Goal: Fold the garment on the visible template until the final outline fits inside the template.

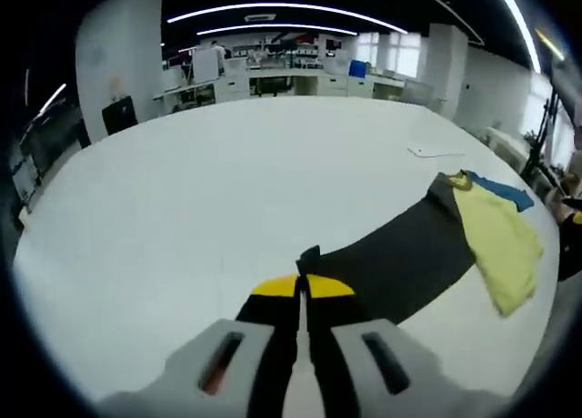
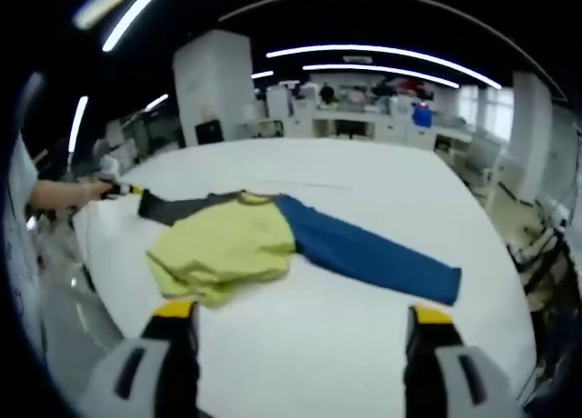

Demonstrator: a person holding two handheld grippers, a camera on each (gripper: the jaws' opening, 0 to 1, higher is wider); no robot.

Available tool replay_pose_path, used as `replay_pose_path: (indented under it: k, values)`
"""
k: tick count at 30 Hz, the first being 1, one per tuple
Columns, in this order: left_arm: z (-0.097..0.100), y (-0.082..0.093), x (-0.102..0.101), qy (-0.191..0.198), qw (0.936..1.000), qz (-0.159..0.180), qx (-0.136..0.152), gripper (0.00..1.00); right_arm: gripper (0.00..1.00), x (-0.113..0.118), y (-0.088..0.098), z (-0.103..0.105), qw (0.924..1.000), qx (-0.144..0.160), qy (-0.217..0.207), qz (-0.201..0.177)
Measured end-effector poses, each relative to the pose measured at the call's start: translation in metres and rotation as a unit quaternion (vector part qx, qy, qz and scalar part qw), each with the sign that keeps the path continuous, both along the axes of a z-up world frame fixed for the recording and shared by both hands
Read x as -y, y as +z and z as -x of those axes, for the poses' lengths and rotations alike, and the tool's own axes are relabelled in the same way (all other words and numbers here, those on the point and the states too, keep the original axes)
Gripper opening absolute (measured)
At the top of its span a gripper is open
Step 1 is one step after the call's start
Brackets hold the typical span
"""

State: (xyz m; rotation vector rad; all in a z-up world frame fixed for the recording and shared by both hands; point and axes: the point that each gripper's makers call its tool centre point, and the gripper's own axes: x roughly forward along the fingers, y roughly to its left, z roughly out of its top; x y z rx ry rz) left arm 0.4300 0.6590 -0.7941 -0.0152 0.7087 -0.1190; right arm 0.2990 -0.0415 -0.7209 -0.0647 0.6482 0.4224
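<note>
On the white table [image 2: 364,318], a garment [image 2: 273,241] stretched long.
Its dark sleeve [image 1: 400,259] runs to the left claw [image 1: 302,289], pinched shut on the cuff; its blue sleeve [image 2: 373,254] points opposite. Right claw [image 2: 300,323] gapes wide, holding nothing.

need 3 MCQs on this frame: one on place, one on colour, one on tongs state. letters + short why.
1. Where does the garment lie?
A. on the white table
B. on the floor
C. over a chair

2. What colour is the sleeve stretched away from the left tongs, seen in the right gripper view?
A. red
B. blue
C. white

3. How do the right tongs stand?
A. shut on the blue sleeve
B. shut on nothing
C. open, holding nothing

Key: 1 A, cloth lies spread on the tabletop. 2 B, the far sleeve is blue; the yellow body and dark sleeve lie nearer the left tongs. 3 C, wide gap between the jaws, bare table between.
</note>
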Motion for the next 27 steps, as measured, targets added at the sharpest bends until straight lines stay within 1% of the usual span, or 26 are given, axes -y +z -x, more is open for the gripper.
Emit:
replay_pose_path:
  k: [2, 3, 4, 5, 6, 7, 10, 12, 13, 17, 21, 22, 25, 26, 27]
  values:
    - [0.002, -0.012, -0.006, 0.010, 0.9998, 0.000, -0.017, 0.00, 0.94, -0.001, 0.000, -0.002, 1.0000, 0.000, 0.000, 0.004]
    - [0.004, -0.018, -0.008, 0.008, 0.9997, 0.000, -0.025, 0.00, 0.94, -0.001, -0.001, -0.003, 1.0000, -0.002, 0.000, 0.005]
    - [0.007, -0.026, -0.017, 0.017, 0.9991, -0.003, -0.038, 0.00, 0.94, -0.002, -0.002, -0.003, 1.0000, -0.006, 0.000, 0.007]
    - [0.010, -0.029, -0.019, 0.024, 0.9986, -0.002, -0.046, 0.00, 0.94, -0.003, -0.003, -0.002, 0.9999, -0.007, 0.004, 0.011]
    - [0.014, -0.028, -0.018, 0.029, 0.9984, 0.008, -0.047, 0.00, 0.94, -0.004, -0.004, -0.001, 0.9998, -0.010, 0.008, 0.018]
    - [0.017, -0.031, -0.019, 0.036, 0.9980, 0.016, -0.050, 0.00, 0.94, -0.006, -0.004, -0.001, 0.9997, -0.011, 0.010, 0.020]
    - [0.019, -0.039, -0.021, 0.033, 0.9977, 0.012, -0.058, 0.00, 0.94, -0.007, -0.005, -0.002, 0.9997, -0.013, 0.012, 0.019]
    - [0.023, -0.045, -0.020, 0.035, 0.9965, 0.014, -0.074, 0.00, 0.94, -0.010, -0.005, -0.002, 0.9995, -0.013, 0.014, 0.024]
    - [0.025, -0.045, -0.019, 0.032, 0.9965, 0.011, -0.077, 0.00, 0.94, -0.011, -0.005, -0.001, 0.9995, -0.013, 0.016, 0.025]
    - [0.030, -0.047, -0.018, 0.027, 0.9964, 0.009, -0.080, 0.00, 0.94, -0.014, -0.008, 0.000, 0.9995, -0.015, 0.017, 0.023]
    - [0.031, -0.046, -0.017, 0.028, 0.9965, 0.018, -0.077, 0.00, 0.94, -0.021, -0.007, 0.002, 0.9996, -0.013, 0.016, 0.020]
    - [0.030, -0.047, -0.023, 0.028, 0.9965, 0.020, -0.076, 0.00, 0.94, -0.021, -0.007, 0.002, 0.9996, -0.012, 0.016, 0.020]
    - [0.027, -0.047, -0.019, 0.020, 0.9972, 0.021, -0.069, 0.00, 0.94, -0.021, -0.009, 0.004, 0.9995, -0.014, 0.015, 0.022]
    - [0.026, -0.047, -0.022, 0.019, 0.9975, 0.019, -0.066, 0.00, 0.94, -0.021, -0.008, 0.005, 0.9996, -0.013, 0.014, 0.022]
    - [0.026, -0.045, -0.024, 0.020, 0.9979, 0.016, -0.059, 0.02, 0.94, -0.021, -0.007, 0.005, 0.9997, -0.011, 0.012, 0.019]
